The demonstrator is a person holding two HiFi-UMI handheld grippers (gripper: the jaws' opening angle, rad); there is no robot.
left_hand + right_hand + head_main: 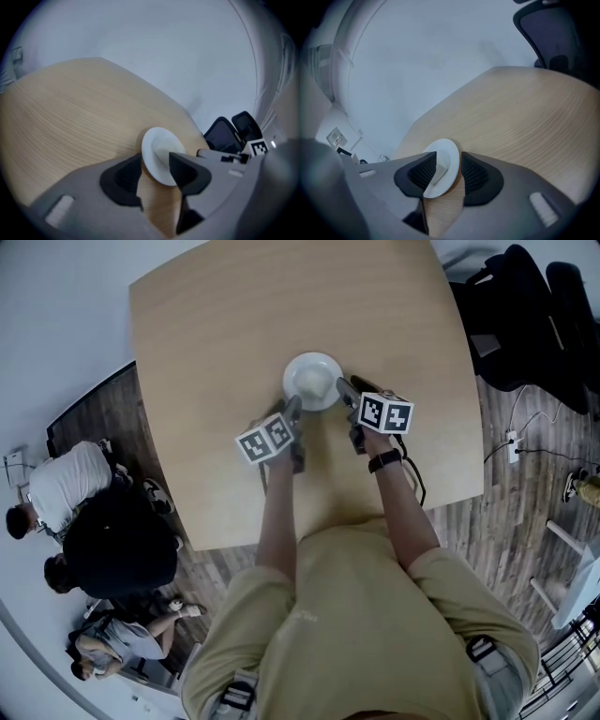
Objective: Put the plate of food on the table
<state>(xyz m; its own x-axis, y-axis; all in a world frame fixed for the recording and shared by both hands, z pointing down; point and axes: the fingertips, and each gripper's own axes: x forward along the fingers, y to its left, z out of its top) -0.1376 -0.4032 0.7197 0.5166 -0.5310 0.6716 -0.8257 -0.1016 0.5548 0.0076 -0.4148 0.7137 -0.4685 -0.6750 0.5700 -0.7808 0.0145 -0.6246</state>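
Observation:
A small white plate [312, 381] with a pale lump of food lies flat on the light wooden table [216, 324], near its middle. My left gripper [293, 409] stands at the plate's near-left rim and my right gripper [345, 390] at its near-right rim. In the left gripper view the plate [157, 145] has its rim between the open jaws of that gripper [154, 164], and the pads do not press on it. The right gripper view shows the same: the plate [449, 152] edge-on between the spread jaws of the right gripper [448, 161].
Black office chairs [525, 315] stand past the table's right edge. A power strip [513, 442] with cables lies on the wooden floor at the right. Several people [84, 512] sit on the floor to the left of the table.

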